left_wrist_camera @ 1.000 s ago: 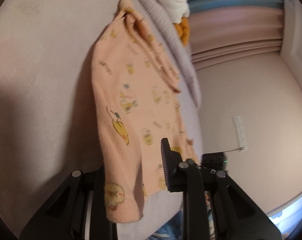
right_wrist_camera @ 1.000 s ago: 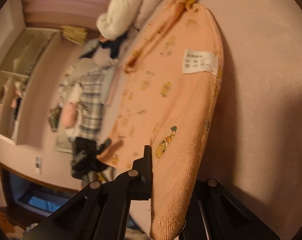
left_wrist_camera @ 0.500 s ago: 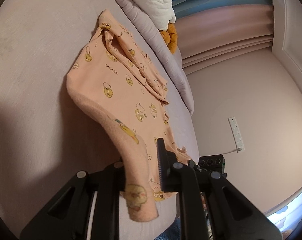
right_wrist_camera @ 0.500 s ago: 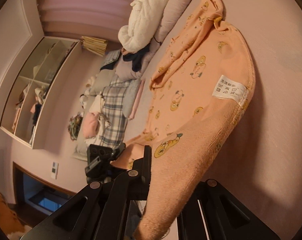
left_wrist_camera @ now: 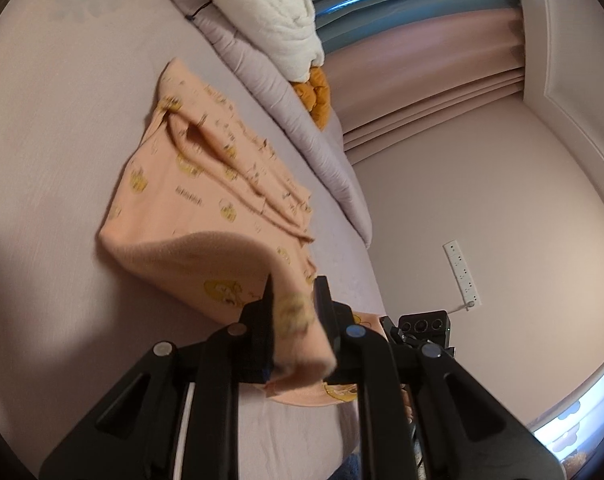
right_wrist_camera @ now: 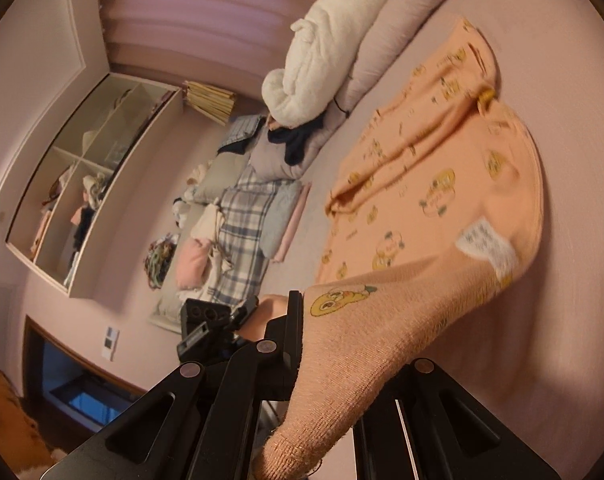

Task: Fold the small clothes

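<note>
Peach cotton baby garment with yellow cartoon prints (left_wrist_camera: pixel 205 200) lies on the pale pink bed surface (left_wrist_camera: pixel 61 120), near its front edge. Left gripper (left_wrist_camera: pixel 293 312) jaws are nearly closed, clamping one lifted hem corner. Right gripper (right_wrist_camera: pixel 342 360) jaws pinch the other hem corner. Compared with the earlier frames, the raised hem is carried further over the garment body, and the white care label (right_wrist_camera: pixel 486 244) sits lower.
</note>
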The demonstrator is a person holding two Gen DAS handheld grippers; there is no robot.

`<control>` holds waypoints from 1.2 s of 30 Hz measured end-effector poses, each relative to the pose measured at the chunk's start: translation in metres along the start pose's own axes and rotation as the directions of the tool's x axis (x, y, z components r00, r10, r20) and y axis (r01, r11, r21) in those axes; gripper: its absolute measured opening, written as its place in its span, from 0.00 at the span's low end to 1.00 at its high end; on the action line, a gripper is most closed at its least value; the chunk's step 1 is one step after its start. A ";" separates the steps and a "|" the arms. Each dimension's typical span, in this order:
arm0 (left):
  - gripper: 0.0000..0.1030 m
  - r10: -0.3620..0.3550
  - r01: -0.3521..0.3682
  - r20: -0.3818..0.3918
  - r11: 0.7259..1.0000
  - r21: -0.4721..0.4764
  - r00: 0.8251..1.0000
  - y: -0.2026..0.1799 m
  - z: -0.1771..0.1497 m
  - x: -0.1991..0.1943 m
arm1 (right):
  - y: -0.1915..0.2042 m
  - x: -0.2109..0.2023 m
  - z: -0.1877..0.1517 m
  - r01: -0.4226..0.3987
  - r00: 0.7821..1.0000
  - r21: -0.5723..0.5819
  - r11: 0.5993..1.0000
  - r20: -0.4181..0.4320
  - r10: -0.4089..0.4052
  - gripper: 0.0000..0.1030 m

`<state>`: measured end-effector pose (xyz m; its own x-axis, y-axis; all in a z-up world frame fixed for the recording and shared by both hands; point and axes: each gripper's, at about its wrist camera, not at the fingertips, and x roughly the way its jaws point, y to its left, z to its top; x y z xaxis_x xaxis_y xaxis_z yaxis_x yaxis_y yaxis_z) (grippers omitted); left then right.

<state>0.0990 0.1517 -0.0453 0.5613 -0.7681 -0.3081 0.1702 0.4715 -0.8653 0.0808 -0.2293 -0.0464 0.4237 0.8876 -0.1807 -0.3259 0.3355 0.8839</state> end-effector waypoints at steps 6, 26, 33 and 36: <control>0.13 -0.008 0.008 -0.002 1.000 0.026 1.000 -0.007 0.025 0.019 | 0.009 0.006 0.022 0.018 0.999 -0.034 0.999 0.038 -0.017 0.06; 0.13 0.041 -0.045 0.088 0.998 0.036 0.995 0.008 0.145 0.089 | -0.020 0.037 0.136 0.043 0.990 -0.016 0.999 0.133 -0.040 0.06; 0.13 0.097 -0.096 0.136 0.995 -0.013 0.986 0.036 0.199 0.123 | -0.049 0.062 0.192 0.143 0.978 0.040 0.989 0.147 -0.147 0.06; 0.13 0.130 -0.124 0.149 0.991 -0.043 0.980 0.048 0.215 0.133 | -0.063 0.082 0.211 0.248 0.963 0.046 0.968 0.099 -0.252 0.06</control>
<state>0.3560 0.1652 -0.0425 0.6933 -0.6271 -0.3550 0.0640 0.5442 -0.8365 0.3142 -0.2439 -0.0262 0.5736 0.7388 -0.3537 -0.1713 0.5305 0.8302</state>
